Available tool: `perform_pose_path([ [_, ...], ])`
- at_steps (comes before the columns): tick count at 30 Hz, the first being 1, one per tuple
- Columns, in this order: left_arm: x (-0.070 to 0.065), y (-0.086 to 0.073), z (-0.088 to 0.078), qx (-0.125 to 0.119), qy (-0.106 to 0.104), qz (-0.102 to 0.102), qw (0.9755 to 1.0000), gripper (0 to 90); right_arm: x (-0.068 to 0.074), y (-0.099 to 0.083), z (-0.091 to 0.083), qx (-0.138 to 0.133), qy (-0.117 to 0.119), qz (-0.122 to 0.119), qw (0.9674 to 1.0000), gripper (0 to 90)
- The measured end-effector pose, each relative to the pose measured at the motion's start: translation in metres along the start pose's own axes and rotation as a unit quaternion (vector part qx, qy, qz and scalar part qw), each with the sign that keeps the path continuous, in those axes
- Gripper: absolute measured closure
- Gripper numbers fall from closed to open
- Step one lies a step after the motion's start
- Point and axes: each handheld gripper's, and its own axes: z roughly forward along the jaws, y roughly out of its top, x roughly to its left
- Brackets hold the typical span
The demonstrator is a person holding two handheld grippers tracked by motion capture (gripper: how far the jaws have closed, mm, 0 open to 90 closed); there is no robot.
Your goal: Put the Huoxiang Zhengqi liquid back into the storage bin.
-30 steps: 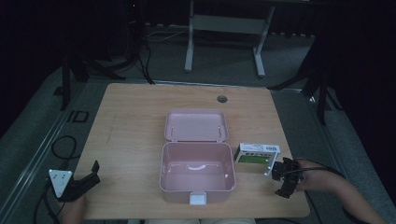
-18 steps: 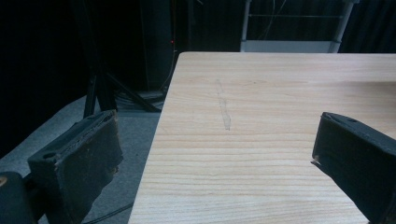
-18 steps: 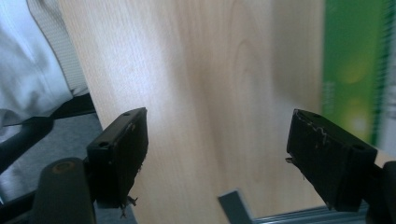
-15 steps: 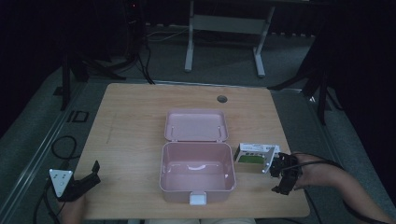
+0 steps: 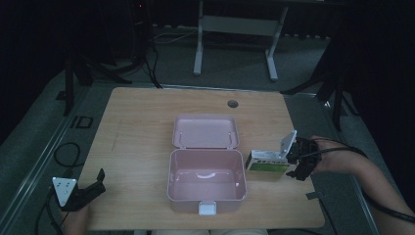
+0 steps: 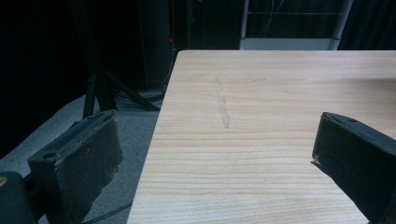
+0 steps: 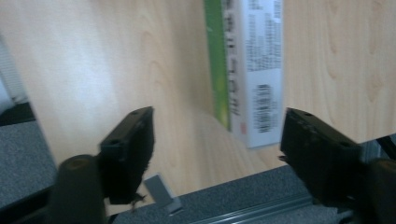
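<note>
Where the pale wooden bench (image 5: 147, 122) carries things, the count is short: one pink plastic lunch box (image 5: 206, 181), hinged open with its lid (image 5: 205, 131) laid flat behind it, and one white-and-green printed carton (image 5: 266, 164). Two claws, one per hand.

Right claw (image 5: 293, 166): at the right edge of the bench, held by a hand (image 5: 325, 159) reaching in from the right side, cable trailing back along the forearm. Jaws spread wide, nothing between them. The carton lies flat on the bench just ahead of the claw, on the side toward the lunch box; contact between them cannot be told from above. In the right gripper view the carton (image 7: 252, 65), barcode end nearest, sits just beyond the gap, closer to the jaw on the right of that view and apart from both jaws.

Left claw (image 5: 90, 188): at the near left corner of the bench, well apart from the box and carton. Jaws spread, empty; in the left gripper view bare wood (image 6: 261, 140) lies ahead of them.

The lunch box sits mid-bench between the two claws, much closer to the right one.
</note>
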Motion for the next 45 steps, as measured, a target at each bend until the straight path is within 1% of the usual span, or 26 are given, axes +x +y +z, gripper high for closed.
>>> perform_pose_path([
  [3, 0.0, 0.0, 0.0, 0.0, 0.0, 0.0, 1.0, 1.6, -0.011, 0.0, 0.004, 0.008, -0.005, 0.005, 0.9999, 28.1],
  [4, 0.0, 0.0, 0.0, 0.0, -0.001, 0.0, 1.0, 1.6, -0.015, 0.0, 0.005, 0.007, -0.003, 0.007, 0.9999, 30.5],
  [7, 0.0, 0.0, 0.0, 0.0, -0.001, 0.001, 1.0, 1.6, -0.023, 0.0, 0.012, 0.016, 0.001, 0.008, 0.9998, 31.5],
  [11, -0.001, 0.0, 0.0, 0.002, -0.001, 0.003, 1.0, 1.6, -0.032, 0.003, 0.02, 0.023, 0.01, 0.007, 0.9997, 33.7],
  [13, -0.001, 0.0, 0.0, 0.003, 0.001, 0.005, 1.0, 1.7, -0.035, 0.005, 0.024, 0.025, 0.012, 0.001, 0.9996, 37.9],
  [14, -0.001, 0.0, 0.001, 0.004, 0.0, 0.006, 1.0, 1.6, -0.036, 0.006, 0.026, 0.026, 0.017, 0.001, 0.9995, 37.9],
  [15, -0.001, 0.0, 0.001, 0.004, 0.001, 0.006, 1.0, 1.6, -0.037, 0.008, 0.028, 0.029, 0.014, -0.003, 0.9995, 38.2],
  [20, -0.002, 0.0, 0.001, 0.005, 0.002, 0.006, 1.0, 1.6, -0.04, 0.013, 0.036, 0.038, 0.026, -0.009, 0.9989, 39.8],
  [21, -0.002, 0.0, 0.001, 0.006, 0.003, 0.007, 1.0, 1.6, -0.041, 0.014, 0.037, 0.038, 0.025, -0.009, 0.9989, 40.4],
  [22, -0.002, 0.0, 0.001, 0.006, 0.003, 0.007, 1.0, 1.7, -0.043, 0.014, 0.037, 0.038, 0.03, -0.005, 0.9988, 40.6],
  [24, -0.002, 0.0, 0.001, 0.006, 0.003, 0.008, 0.9999, 1.7, -0.044, 0.014, 0.04, 0.04, 0.032, -0.009, 0.9986, 43.2],
  [26, -0.002, 0.0, 0.001, 0.007, 0.003, 0.008, 0.9999, 1.6, -0.045, 0.013, 0.042, 0.042, 0.036, -0.007, 0.9984, 43.3],
  [28, -0.002, 0.0, 0.001, 0.007, 0.003, 0.008, 0.9999, 1.7, -0.046, 0.014, 0.048, 0.054, 0.038, -0.005, 0.9978, 44.2],
  [30, -0.002, 0.0, 0.001, 0.007, 0.003, 0.007, 0.9999, 1.6, -0.046, 0.014, 0.052, 0.056, 0.038, -0.003, 0.9977, 45.3],
  [31, -0.002, 0.0, 0.001, 0.007, 0.003, 0.007, 0.9999, 1.6, -0.046, 0.014, 0.054, 0.057, 0.042, -0.003, 0.9975, 45.3],
  [36, -0.002, 0.0, 0.001, 0.01, 0.003, 0.009, 0.9999, 1.7, -0.047, 0.015, 0.064, 0.066, 0.046, -0.012, 0.9967, 52.7],
  [41, -0.002, 0.0, 0.002, 0.01, 0.003, 0.009, 0.9999, 1.7, -0.048, 0.016, 0.072, 0.075, 0.054, -0.017, 0.9956, 56.1],
  [45, -0.002, 0.0, 0.002, 0.011, 0.002, 0.01, 0.9999, 1.6, -0.05, 0.016, 0.075, 0.073, 0.062, -0.02, 0.9951, 57.2],
])
